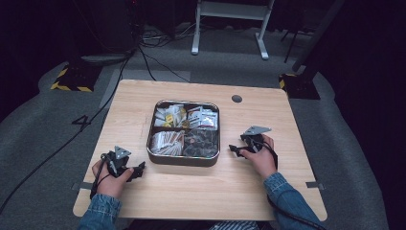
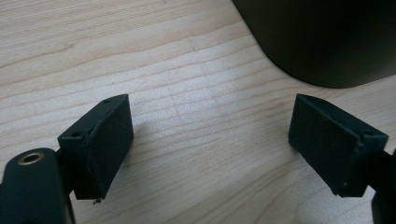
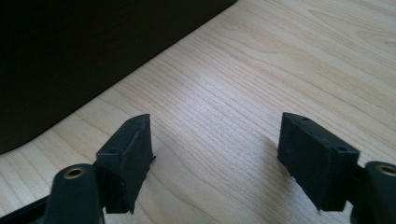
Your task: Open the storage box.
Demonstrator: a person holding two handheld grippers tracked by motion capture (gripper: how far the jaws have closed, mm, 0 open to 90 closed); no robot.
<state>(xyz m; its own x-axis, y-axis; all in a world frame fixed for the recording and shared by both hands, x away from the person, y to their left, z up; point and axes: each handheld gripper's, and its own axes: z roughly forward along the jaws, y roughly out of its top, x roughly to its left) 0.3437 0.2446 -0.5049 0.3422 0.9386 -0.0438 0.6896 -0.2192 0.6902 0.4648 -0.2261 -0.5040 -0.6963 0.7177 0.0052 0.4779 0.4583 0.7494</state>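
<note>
A square metal tin with rounded corners and four compartments (image 1: 183, 160) sits at the middle of the pale wooden tabletop (image 1: 230, 187), filled with wrapped packets and dark pieces. The left claw (image 1: 137, 171) rests near the tin's front-left corner, released, with bare wood between its jaws; the right claw (image 1: 234, 149) lies just beside the tin's right wall, also released and empty.

The risk, as I judge it: a claw coming in low could knock the tin's wall and skid it across the smooth wood — or snag a loose wrapper and drag neighbours out. The tin's wall looms close in both gripper views. Open room lies along the front edge and both side edges; the far edge is also free.
</note>
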